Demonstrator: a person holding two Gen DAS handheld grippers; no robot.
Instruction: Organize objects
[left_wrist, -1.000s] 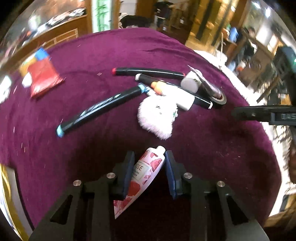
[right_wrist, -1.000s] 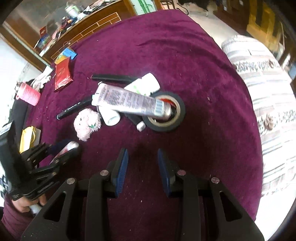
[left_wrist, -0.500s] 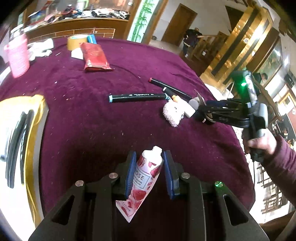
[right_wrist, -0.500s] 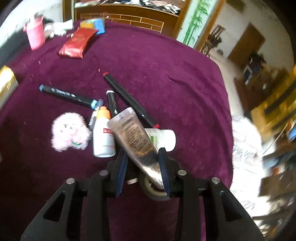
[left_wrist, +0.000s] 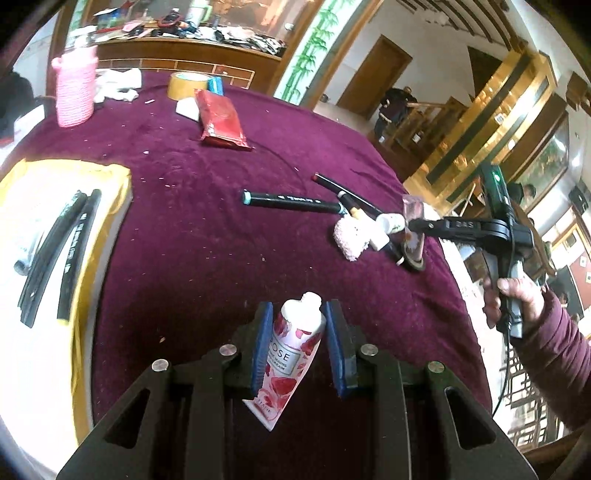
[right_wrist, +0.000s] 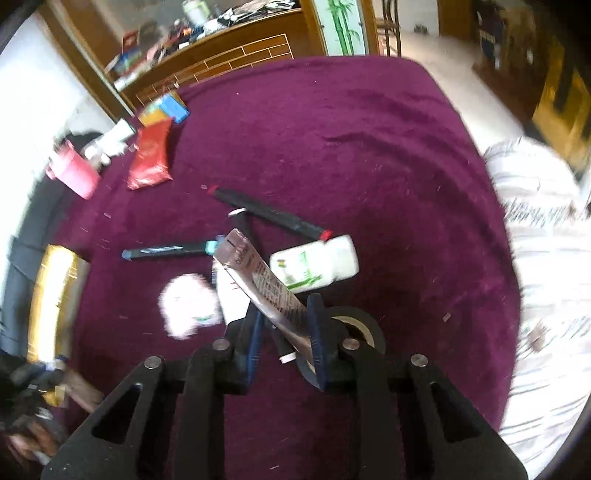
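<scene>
- Left claw (left_wrist: 298, 343) clamped on a rose-printed cream tube (left_wrist: 291, 354), cap end forward, tube tilted, held above the purple-clothed counter (left_wrist: 207, 236).
- Right claw (right_wrist: 284, 332) closing on a silver tube (right_wrist: 258, 280), tube between the pads, angled up to the left.
- Beneath and beside it: black tape roll (right_wrist: 364, 326), white bottle (right_wrist: 314, 266), markers (right_wrist: 269, 216), fluffy pink puff (right_wrist: 188, 304).
- Yellow-rimmed tray (left_wrist: 114, 192) at left, black markers inside.

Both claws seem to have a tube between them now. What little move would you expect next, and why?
Probably the right claw finishes squeezing and lifts the silvery tube straight up. Its jaws are closing around that tube, which lies tilted over a white bottle, markers and a black tape roll, so dragging sideways might scatter them. The left claw already grips the rose tube.
</scene>
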